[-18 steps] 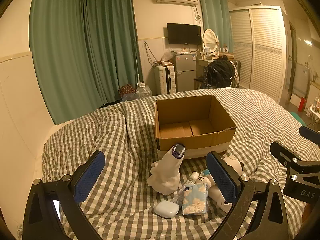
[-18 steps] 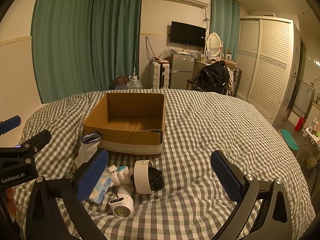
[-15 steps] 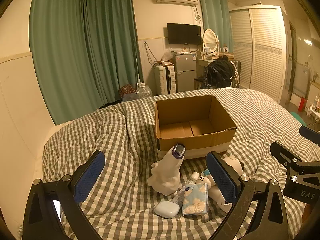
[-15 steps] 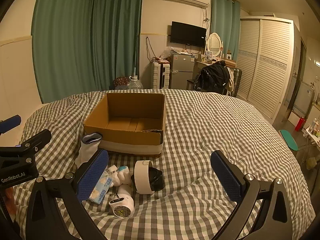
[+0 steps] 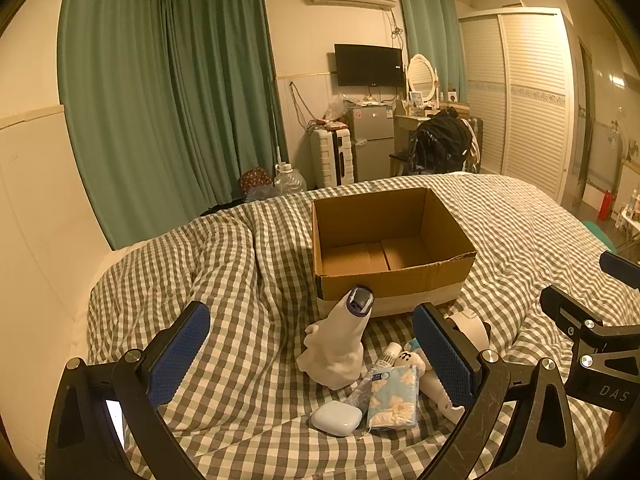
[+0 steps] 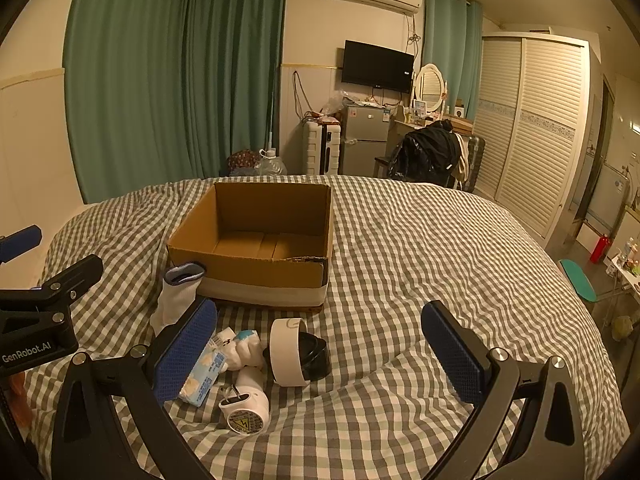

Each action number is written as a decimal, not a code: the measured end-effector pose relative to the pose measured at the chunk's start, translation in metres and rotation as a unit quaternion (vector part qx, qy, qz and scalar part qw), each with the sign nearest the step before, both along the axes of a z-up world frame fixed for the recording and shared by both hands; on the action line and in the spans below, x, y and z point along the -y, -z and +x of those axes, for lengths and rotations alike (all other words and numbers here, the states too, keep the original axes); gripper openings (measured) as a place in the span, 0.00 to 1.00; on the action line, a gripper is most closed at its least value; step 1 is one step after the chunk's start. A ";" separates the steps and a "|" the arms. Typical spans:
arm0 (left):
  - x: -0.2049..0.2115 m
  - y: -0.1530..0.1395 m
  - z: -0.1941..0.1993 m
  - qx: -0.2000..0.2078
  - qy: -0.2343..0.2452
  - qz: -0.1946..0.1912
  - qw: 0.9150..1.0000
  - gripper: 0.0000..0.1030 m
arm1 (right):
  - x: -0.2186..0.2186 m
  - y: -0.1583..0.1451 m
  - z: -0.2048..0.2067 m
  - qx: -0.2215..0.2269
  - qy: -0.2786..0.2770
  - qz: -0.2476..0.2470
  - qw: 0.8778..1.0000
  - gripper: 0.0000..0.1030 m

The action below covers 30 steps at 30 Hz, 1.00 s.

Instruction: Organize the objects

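An open, empty cardboard box (image 5: 390, 248) (image 6: 260, 240) stands on the checked bed. In front of it lies a small pile: a white sock (image 5: 342, 344) (image 6: 178, 296) standing up, a white earbud case (image 5: 336, 418), a floral tissue pack (image 5: 394, 398) (image 6: 202, 374), a small tube (image 5: 386, 358), a white plug adapter (image 6: 244, 408) and a white-and-black round device (image 6: 296, 356). My left gripper (image 5: 312, 354) is open and empty, held above and around the pile. My right gripper (image 6: 320, 350) is open and empty, just right of the pile.
The checked duvet (image 6: 440, 264) covers the whole bed, with a raised fold (image 5: 224, 256) left of the box. Green curtains, a small fridge, a suitcase and a wardrobe stand beyond the bed's far edge.
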<state>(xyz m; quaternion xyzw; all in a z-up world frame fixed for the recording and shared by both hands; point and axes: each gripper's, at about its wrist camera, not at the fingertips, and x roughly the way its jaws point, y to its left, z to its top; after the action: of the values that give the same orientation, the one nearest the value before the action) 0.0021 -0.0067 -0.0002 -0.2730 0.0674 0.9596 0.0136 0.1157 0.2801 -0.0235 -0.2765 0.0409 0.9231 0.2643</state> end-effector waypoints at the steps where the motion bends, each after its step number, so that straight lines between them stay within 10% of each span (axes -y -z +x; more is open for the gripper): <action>1: 0.000 0.000 0.000 0.000 0.000 -0.001 1.000 1.00 | 0.000 0.000 0.000 0.000 0.001 0.000 1.000 1.00; 30: 0.002 0.006 -0.013 0.019 0.019 0.004 1.000 1.00 | 0.011 -0.007 -0.005 0.007 0.010 0.011 1.000 1.00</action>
<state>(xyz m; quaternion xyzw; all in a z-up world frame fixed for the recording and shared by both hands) -0.0104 -0.0086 -0.0059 -0.2893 0.0685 0.9542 0.0343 0.1106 0.2689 -0.0169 -0.2793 0.0319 0.9189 0.2769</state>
